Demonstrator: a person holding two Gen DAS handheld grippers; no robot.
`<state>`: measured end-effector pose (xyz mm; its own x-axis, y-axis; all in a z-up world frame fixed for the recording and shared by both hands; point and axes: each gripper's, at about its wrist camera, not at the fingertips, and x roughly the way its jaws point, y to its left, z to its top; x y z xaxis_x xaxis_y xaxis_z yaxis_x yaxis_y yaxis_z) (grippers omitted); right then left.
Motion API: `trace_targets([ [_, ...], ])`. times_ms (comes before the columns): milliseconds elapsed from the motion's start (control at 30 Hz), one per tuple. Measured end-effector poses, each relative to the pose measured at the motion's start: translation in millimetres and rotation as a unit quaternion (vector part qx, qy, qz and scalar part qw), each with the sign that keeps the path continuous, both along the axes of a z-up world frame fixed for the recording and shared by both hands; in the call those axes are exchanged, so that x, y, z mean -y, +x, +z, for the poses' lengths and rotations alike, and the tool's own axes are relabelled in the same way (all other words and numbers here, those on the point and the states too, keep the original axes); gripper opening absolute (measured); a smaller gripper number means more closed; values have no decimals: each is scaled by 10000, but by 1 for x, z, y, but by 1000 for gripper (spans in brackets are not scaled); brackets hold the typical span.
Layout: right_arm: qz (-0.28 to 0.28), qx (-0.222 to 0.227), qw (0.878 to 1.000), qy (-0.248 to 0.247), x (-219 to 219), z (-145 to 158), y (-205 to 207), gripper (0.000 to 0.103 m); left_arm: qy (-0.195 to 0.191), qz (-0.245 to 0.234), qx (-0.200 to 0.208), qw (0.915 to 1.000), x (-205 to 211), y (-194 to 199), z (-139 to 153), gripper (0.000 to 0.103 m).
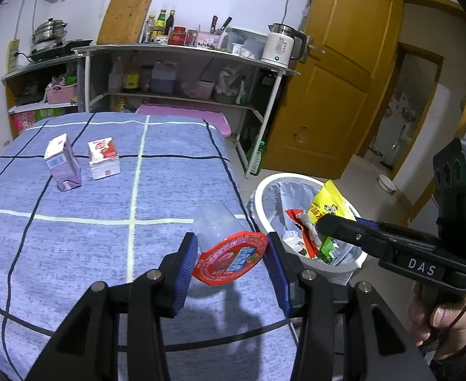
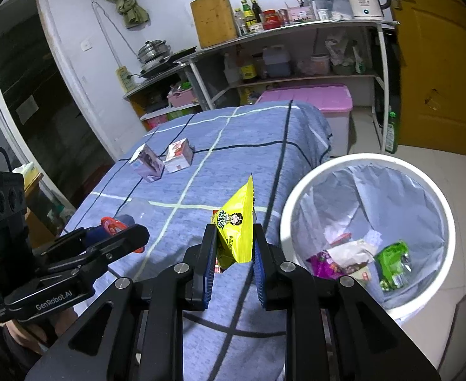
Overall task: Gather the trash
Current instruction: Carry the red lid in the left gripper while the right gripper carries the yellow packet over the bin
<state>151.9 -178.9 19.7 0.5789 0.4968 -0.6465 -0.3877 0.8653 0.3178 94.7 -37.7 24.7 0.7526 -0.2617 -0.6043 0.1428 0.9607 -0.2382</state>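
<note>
Both grippers are loaded and near the bin. The left gripper (image 1: 231, 254) pinches a clear plastic cup (image 1: 215, 225) with a red foil lid (image 1: 231, 258), pads on either side of the cup just behind the lid rim. The cup lies on its side in the grip, lid toward the camera, long axis running away from the gripper. It is lifted over the blue checked surface (image 1: 74, 238), close to that surface's right edge.

The right gripper (image 2: 234, 247) is squeezed nearly together on a yellow snack bag (image 2: 236, 231), held by its lower part with the bag standing upright, long axis vertical.

Key relation: the white bin (image 2: 449, 222) sits on the floor just beside the surface's right edge. From the right gripper it lies to the right and below. From the left gripper it also lies to the right (image 1: 258, 197), past the edge. In the left wrist view the snack bag (image 1: 328, 203) appears in front of the bin opening, so the right hand looks nearer and probably drops first. Whether the bag is truly above the opening I cannot tell; the right view suggests it is short of the rim.

The bin holds some wrappers already (image 2: 391, 263). Two small cartons, purple (image 1: 63, 165) and pink-white (image 1: 103, 158), stand side by side on the far left of the surface, well apart from both grippers, not yet collected.
</note>
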Motion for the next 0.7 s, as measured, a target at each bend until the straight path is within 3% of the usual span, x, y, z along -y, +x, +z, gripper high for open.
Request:
trace_targets([
  [700,-948,-174,9953,58,85,-13,4,22,121,-601,-140,9980,58,29,-8,46],
])
